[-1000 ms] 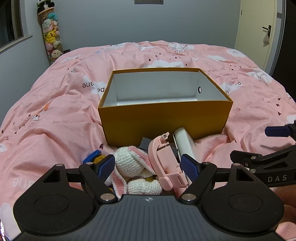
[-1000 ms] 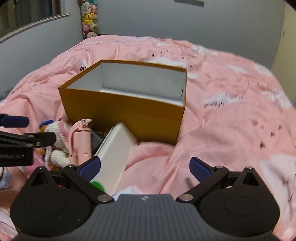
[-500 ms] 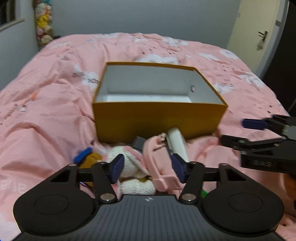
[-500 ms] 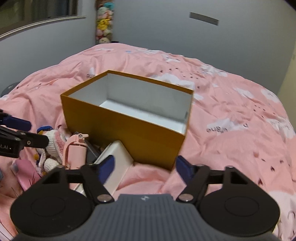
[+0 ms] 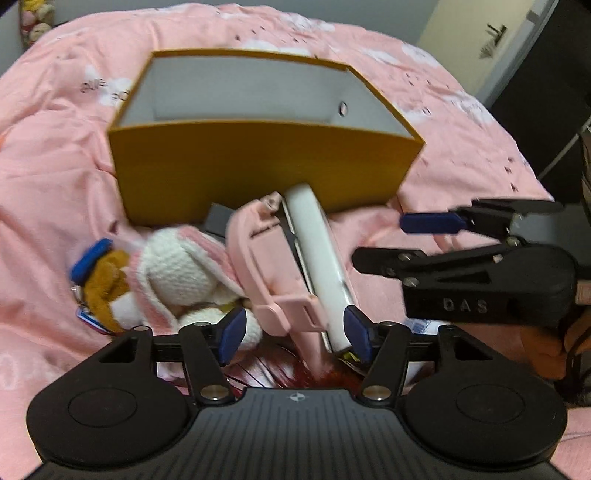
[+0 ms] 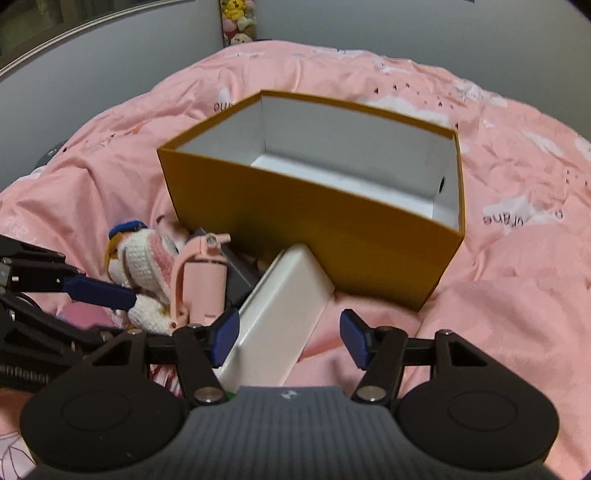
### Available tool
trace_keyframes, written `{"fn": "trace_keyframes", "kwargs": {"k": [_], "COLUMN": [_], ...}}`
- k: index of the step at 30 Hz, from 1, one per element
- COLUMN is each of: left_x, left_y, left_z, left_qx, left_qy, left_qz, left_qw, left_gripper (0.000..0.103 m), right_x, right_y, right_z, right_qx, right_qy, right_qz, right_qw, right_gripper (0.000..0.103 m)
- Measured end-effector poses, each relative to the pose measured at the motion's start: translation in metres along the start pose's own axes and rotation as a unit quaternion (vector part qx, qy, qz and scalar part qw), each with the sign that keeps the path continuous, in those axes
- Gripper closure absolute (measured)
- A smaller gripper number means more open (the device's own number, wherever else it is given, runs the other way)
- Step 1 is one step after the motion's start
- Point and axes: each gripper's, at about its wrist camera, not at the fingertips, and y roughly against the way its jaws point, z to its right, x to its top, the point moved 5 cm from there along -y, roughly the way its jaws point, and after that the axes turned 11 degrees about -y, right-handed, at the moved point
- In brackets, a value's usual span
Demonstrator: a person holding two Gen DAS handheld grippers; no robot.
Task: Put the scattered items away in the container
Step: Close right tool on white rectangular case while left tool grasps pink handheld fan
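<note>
An open orange box with a white empty inside sits on the pink bed; it also shows in the right wrist view. In front of it lie a pink plastic device, a white flat box, a white and pink crochet bunny and a small brown plush with a blue cap. My left gripper is open, its pads on either side of the near ends of the pink device and white box. My right gripper is open over the white box.
A dark grey item lies against the box front behind the pink device. A red and pink printed thing lies under my left gripper. The pink duvet is rumpled all around. Plush toys stand by the far wall.
Both grippers have moved forward and down toward the pile. The left jaws have narrowed since a second ago and now flank the pink device and white box. The right jaws have narrowed too.
</note>
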Motion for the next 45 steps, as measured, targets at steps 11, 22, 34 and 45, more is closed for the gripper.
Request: {"fn": "trace_keyframes", "kwargs": {"k": [11, 22, 34, 45], "left_x": [-0.001, 0.002, 0.000, -0.001], "left_y": [-0.029, -0.037, -0.032, -0.032], "left_z": [-0.014, -0.021, -0.023, -0.023], "left_qx": [-0.021, -0.015, -0.022, -0.024], "left_qy": [0.028, 0.039, 0.039, 0.043], "left_qz": [-0.016, -0.012, -0.009, -0.012], "left_qw": [0.9992, 0.9990, 0.9989, 0.9987], "left_gripper": [0.032, 0.037, 0.042, 0.042], "right_x": [0.001, 0.012, 0.007, 0.004], "right_y": [-0.020, -0.058, -0.081, -0.045], "right_z": [0.007, 0.000, 0.000, 0.031], "right_qx": [-0.005, -0.005, 0.015, 0.044], "right_qy": [-0.017, -0.048, -0.079, -0.133], "right_qz": [-0.025, -0.076, -0.117, -0.093], "right_qw": [1.000, 0.996, 0.990, 0.986], "right_gripper": [0.028, 0.028, 0.034, 0.037]}}
